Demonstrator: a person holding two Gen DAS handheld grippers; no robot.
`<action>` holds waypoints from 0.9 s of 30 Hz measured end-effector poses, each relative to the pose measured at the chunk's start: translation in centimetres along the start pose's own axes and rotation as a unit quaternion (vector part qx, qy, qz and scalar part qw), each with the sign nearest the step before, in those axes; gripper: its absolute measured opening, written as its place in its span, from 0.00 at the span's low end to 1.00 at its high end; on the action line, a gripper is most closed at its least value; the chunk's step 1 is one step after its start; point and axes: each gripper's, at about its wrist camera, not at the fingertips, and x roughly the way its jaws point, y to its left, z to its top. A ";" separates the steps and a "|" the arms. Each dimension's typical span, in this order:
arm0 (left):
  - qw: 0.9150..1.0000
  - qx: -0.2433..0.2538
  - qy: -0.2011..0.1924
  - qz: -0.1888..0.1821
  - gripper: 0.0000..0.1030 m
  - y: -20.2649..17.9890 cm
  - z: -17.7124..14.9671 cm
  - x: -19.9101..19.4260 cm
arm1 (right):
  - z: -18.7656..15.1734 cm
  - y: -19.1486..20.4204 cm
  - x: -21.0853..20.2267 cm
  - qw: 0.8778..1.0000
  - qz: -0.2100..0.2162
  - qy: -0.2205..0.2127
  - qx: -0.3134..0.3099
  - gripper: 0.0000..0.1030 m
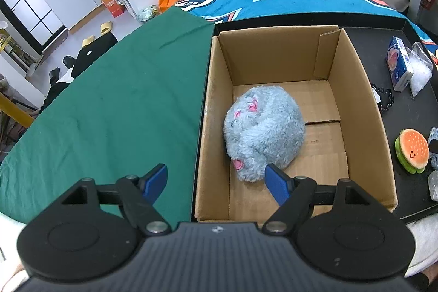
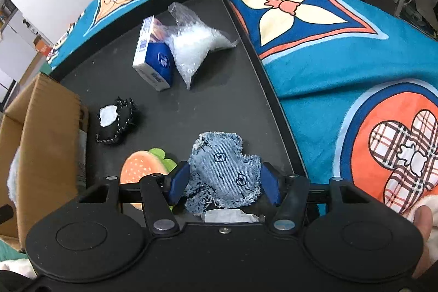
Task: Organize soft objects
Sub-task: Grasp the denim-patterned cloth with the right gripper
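A: Over to the left gripper (image 1: 216,184): jaws spread wide, nothing between them, poised above the near edge of the cardboard box (image 1: 216,100). Inside, curled on the box floor, a fluffy blue plush animal (image 1: 264,134) with pink paws.

B: And on the right gripper (image 2: 224,184): blue pads right against both sides of the frayed denim plush (image 2: 224,167), lying on the black tray (image 2: 208,100). Pinching or merely touching, cannot tell. Just left of it, a burger plush (image 2: 139,170). Farther off, a black stitched pouch (image 2: 117,122), a tissue pack (image 2: 153,56), a clear bag of white filling (image 2: 191,45).
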 end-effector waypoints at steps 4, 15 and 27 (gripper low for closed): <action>1.000 0.000 -0.002 -0.002 0.75 0.0 0.0 -0.1 | -0.1 0.4 0.5 1.000 -0.008 0.003 -0.012 0.42; 1.000 -0.008 -0.011 -0.008 0.75 0.5 -0.2 -0.7 | -0.4 1.4 -0.6 0.999 0.003 -0.009 -0.040 0.26; 0.998 -0.041 -0.018 -0.032 0.75 1.9 -0.4 -1.1 | 0.7 1.8 -3.3 0.999 0.009 -0.029 -0.037 0.25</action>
